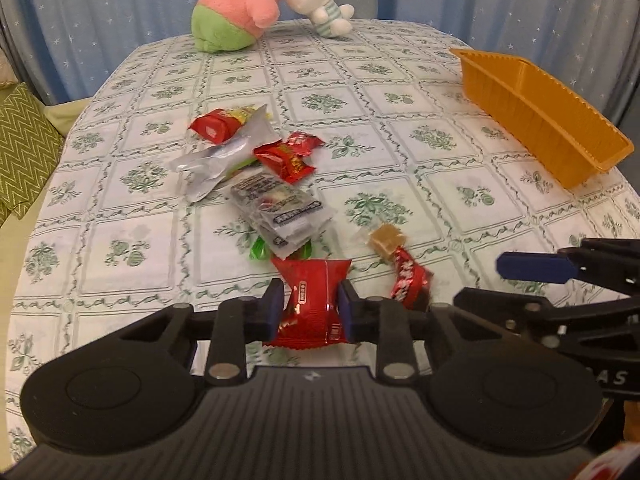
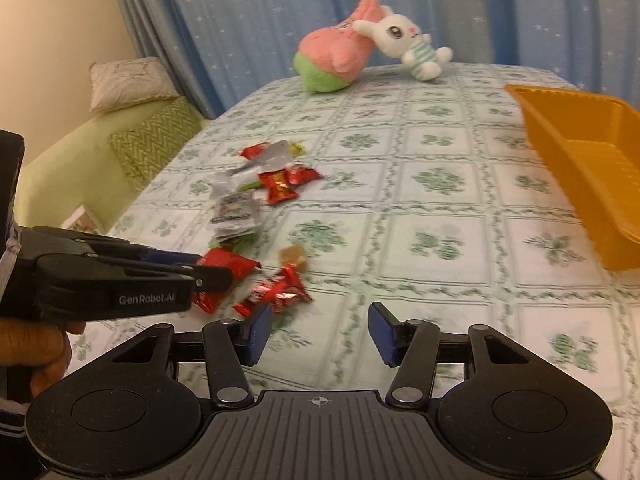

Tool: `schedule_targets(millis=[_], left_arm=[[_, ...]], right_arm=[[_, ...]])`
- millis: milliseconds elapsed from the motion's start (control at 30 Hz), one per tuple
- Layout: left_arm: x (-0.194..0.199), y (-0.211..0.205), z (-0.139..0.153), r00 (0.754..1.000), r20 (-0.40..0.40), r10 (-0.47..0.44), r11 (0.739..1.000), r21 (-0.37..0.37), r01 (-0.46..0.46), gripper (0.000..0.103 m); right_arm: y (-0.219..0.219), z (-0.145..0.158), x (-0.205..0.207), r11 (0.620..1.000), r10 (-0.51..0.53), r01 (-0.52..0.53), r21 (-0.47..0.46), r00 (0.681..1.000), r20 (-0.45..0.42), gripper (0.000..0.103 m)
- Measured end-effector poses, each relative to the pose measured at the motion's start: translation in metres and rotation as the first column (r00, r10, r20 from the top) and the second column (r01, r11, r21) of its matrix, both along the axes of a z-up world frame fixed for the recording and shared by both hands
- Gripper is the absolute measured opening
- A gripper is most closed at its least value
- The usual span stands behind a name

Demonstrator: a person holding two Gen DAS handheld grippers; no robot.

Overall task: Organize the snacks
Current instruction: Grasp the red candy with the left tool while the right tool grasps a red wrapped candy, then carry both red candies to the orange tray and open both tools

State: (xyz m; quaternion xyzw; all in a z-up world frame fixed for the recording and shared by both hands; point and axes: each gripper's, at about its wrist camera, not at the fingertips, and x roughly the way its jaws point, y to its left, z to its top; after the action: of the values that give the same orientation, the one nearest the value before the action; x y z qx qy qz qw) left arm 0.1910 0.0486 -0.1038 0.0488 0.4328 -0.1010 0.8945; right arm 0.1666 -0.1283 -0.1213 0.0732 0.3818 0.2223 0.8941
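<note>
Left wrist view shows my left hand-held gripper (image 1: 308, 308) clamped on a red foil snack packet (image 1: 310, 300) at the near end of the loose wrapped snacks (image 1: 260, 184) on the floral tabletop (image 1: 400, 160). My right hand-held gripper (image 2: 316, 334) stands parted, holding nothing. Far right, the orange ribbed plastic tray (image 2: 592, 168) has nothing showing inside it.
</note>
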Motion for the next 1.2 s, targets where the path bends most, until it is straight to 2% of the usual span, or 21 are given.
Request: schedule_targets(millis=[67, 267, 467, 567, 867, 1000, 1133, 1200], left_arm=[[-0.002, 0.007, 0.001, 1.000, 0.002, 0.003, 1.000, 0.012, -0.003, 0.025], [-0.006, 0.029, -0.001, 1.000, -0.006, 0.019, 0.999, -0.029, -0.019, 0.025], [-0.008, 0.037, -0.007, 0.999, -0.010, 0.036, 0.997, -0.072, -0.037, 0.028], [-0.008, 0.040, -0.009, 0.999, -0.006, 0.049, 0.997, -0.065, -0.050, 0.031], [-0.009, 0.049, -0.007, 0.995, 0.016, 0.103, 0.992, -0.078, -0.101, 0.034], [-0.009, 0.051, -0.008, 0.994, 0.017, 0.108, 0.992, -0.073, -0.106, 0.035], [-0.008, 0.050, -0.012, 0.995, 0.015, 0.103, 0.994, -0.049, -0.102, 0.041], [-0.008, 0.047, -0.013, 0.995, 0.021, 0.095, 0.995, -0.030, -0.094, 0.044]], right_arm=[[0.007, -0.003, 0.002, 1.000, 0.013, -0.013, 0.000, 1.000, -0.003, 0.047], [0.025, -0.012, 0.016, 1.000, 0.023, -0.022, 0.016, 0.999, -0.025, 0.044], [0.042, -0.014, 0.025, 1.000, 0.017, -0.017, 0.000, 1.000, -0.017, 0.044], [0.047, -0.014, 0.027, 1.000, 0.014, -0.014, -0.023, 1.000, -0.004, 0.043], [0.047, -0.013, 0.033, 0.999, -0.031, 0.032, 0.026, 0.999, -0.020, 0.044], [0.054, -0.014, 0.037, 0.999, -0.039, 0.039, 0.008, 0.999, -0.015, 0.044], [0.062, -0.015, 0.032, 0.997, -0.004, 0.005, -0.078, 1.000, 0.024, 0.043], [0.064, -0.016, 0.029, 0.994, 0.019, -0.015, -0.105, 0.999, 0.041, 0.037]])
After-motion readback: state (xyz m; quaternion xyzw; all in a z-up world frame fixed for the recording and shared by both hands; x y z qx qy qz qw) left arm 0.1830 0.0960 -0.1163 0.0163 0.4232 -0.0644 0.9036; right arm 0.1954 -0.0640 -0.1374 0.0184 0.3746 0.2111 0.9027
